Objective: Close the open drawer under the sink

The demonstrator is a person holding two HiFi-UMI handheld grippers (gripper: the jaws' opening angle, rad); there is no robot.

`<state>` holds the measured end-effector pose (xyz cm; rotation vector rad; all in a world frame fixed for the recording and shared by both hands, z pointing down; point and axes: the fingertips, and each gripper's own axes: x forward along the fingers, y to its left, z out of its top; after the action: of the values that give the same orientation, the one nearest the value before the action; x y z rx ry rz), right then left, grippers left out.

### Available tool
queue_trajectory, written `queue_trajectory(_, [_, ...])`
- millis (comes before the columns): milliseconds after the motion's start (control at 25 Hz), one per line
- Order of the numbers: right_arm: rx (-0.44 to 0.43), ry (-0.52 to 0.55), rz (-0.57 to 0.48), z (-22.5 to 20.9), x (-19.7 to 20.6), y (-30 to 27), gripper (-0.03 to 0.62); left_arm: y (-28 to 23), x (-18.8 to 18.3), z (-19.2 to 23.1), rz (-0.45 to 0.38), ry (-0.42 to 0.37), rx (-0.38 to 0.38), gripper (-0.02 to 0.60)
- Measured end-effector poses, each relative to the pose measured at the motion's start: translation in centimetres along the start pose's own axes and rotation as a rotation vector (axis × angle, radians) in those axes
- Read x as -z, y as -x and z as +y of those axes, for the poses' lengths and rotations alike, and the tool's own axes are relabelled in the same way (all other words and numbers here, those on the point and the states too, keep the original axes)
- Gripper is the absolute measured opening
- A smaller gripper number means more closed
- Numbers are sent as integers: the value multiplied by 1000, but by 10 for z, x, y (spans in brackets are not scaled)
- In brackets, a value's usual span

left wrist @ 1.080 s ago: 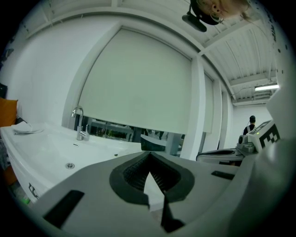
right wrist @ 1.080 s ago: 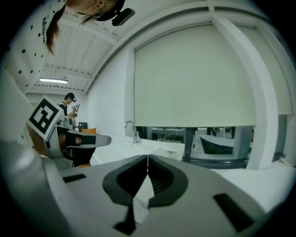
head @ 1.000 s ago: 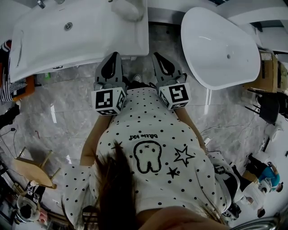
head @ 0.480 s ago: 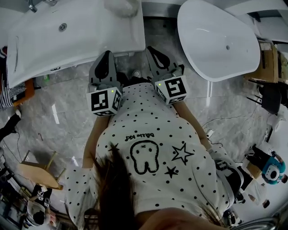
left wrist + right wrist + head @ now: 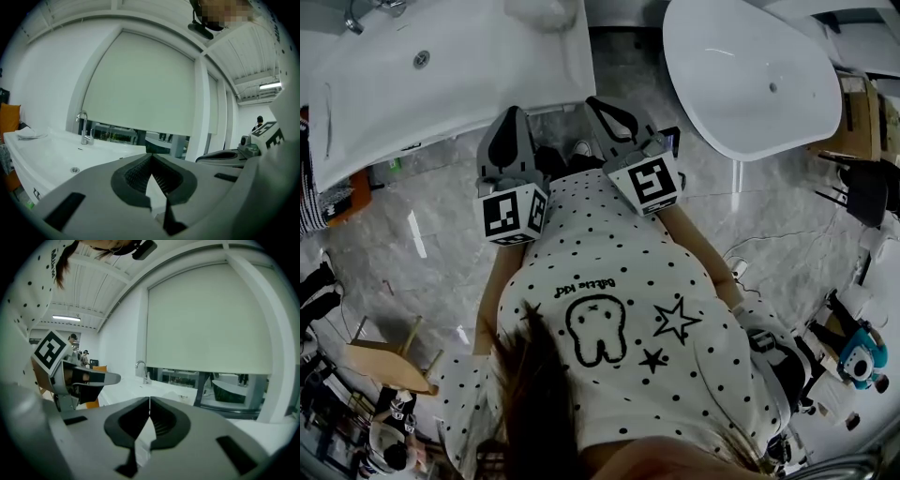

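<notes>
Plainly, the grey left claw [image 5: 514, 114] and grey right claw [image 5: 602, 105] are both pinched shut and empty, aimed toward the white rectangular sink [image 5: 487, 66] ahead-left, the left nearer; the drawer beneath it is hidden.

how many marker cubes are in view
2: one marker cube on the left gripper, by the sink; the other on the right gripper, near the bathtub. None seem hidden.

2 tongs, left tongs [image 5: 514, 112], right tongs [image 5: 600, 101], 1 sink [image 5: 487, 56], 1 bathtub [image 5: 741, 103]
</notes>
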<state>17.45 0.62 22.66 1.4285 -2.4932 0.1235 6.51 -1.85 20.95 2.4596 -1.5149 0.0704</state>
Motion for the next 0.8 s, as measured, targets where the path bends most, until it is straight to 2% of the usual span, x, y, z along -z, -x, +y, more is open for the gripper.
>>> queue_trajectory(800, [-9,-4,5,1,1,1,14,-1,1,-3,5,5,9,5])
